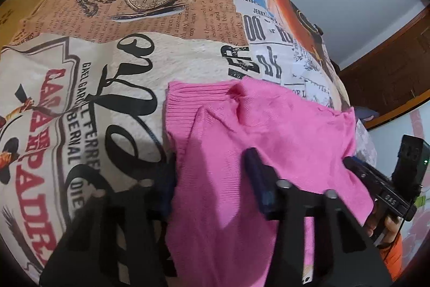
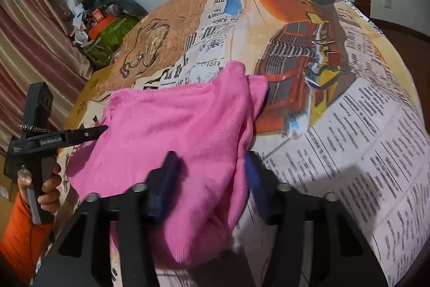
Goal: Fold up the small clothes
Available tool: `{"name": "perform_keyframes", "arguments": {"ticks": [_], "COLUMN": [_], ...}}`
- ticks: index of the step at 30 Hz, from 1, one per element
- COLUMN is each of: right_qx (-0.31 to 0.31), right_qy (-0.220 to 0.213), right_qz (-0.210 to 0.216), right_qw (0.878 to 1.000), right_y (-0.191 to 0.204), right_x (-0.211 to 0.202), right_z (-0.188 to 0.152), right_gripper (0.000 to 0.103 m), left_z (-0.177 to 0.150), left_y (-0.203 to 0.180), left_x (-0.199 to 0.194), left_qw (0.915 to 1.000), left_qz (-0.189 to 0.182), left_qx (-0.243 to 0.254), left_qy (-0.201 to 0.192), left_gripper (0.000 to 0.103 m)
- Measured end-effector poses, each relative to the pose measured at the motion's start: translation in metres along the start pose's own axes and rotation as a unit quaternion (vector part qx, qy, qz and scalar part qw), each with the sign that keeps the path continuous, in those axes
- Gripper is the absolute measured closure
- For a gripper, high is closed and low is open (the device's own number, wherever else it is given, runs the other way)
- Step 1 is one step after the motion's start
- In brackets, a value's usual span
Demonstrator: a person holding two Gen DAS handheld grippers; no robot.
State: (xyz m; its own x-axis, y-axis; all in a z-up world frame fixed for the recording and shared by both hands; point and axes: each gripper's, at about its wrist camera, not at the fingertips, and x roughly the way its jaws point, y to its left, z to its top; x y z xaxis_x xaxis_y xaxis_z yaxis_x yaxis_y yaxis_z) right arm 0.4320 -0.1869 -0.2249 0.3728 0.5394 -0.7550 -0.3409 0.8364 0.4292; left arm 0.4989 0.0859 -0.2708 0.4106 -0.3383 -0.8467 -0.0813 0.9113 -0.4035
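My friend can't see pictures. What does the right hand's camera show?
A pink knitted top lies rumpled on a table covered with a newspaper-print cloth. The right gripper is open over its near edge, one finger on the pink fabric. The left gripper reaches the top's far side.

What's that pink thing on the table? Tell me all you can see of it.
The pink sweater looks like a small knitted garment, bright pink, with a ribbed band along one edge. It lies rumpled and partly folded on the printed tablecloth, with loose folds at its far side. Both tools reach it: the left gripper has its jaws apart on either side of the cloth, and the right gripper likewise straddles a hanging fold. Whether either is pinching it is unclear.
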Motion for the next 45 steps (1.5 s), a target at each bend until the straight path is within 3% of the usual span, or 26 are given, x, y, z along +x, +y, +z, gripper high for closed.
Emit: {"name": "perform_keyframes", "arguments": {"ticks": [1,2,5,11,14,19,26,31,35,45], "right_qx": [0.004,0.005,-0.010,-0.059,-0.075,-0.115,-0.141,-0.153,-0.159,-0.133], "right_qy": [0.002,0.004,-0.003,-0.031,-0.044,-0.066,-0.086,-0.073,-0.050,0.023], "right_qz": [0.006,0.009,-0.001,-0.022,-0.013,-0.004,0.029,0.050,0.056,0.020], "right_qw": [1.000,1.000,1.000,0.998,0.996,0.991,0.986,0.984,0.984,0.991], "right_y": [0.000,0.000,0.008,0.030,0.045,0.089,0.152,0.190,0.209,0.195], "right_x": [0.003,0.005,0.003,-0.022,-0.040,-0.064,-0.080,-0.069,-0.050,0.017], "right_z": [0.001,0.001,0.001,-0.002,-0.003,-0.010,-0.022,-0.037,-0.052,-0.075], "right_gripper": [0.077,0.084,0.089,0.092,0.093,0.093,0.093,0.093,0.093,0.093], "left_z": [0.000,0.001,-0.002,-0.013,-0.021,-0.042,-0.069,-0.092,-0.109,-0.120], "left_y": [0.000,0.001,-0.004,-0.016,-0.020,-0.023,0.007,0.045,0.074,0.142], "left_x": [0.000,-0.001,-0.007,-0.049,-0.081,-0.145,-0.221,-0.240,-0.233,-0.152], "left_qw": [0.9999,0.9997,0.9999,0.9988,0.9972,0.9907,0.9841,0.9848,0.9880,0.9946], "left_qz": [-0.011,-0.021,-0.013,-0.002,-0.003,0.027,0.051,0.077,0.086,0.095], "left_qx": [-0.005,-0.012,-0.007,0.024,0.035,0.063,0.058,0.042,0.027,-0.026], "left_qy": [0.000,0.001,-0.008,-0.043,-0.067,-0.118,-0.160,-0.150,-0.125,-0.033], "left_gripper": [0.078,0.080,0.082,0.083,0.083,0.083,0.083,0.083,0.083,0.080]}}
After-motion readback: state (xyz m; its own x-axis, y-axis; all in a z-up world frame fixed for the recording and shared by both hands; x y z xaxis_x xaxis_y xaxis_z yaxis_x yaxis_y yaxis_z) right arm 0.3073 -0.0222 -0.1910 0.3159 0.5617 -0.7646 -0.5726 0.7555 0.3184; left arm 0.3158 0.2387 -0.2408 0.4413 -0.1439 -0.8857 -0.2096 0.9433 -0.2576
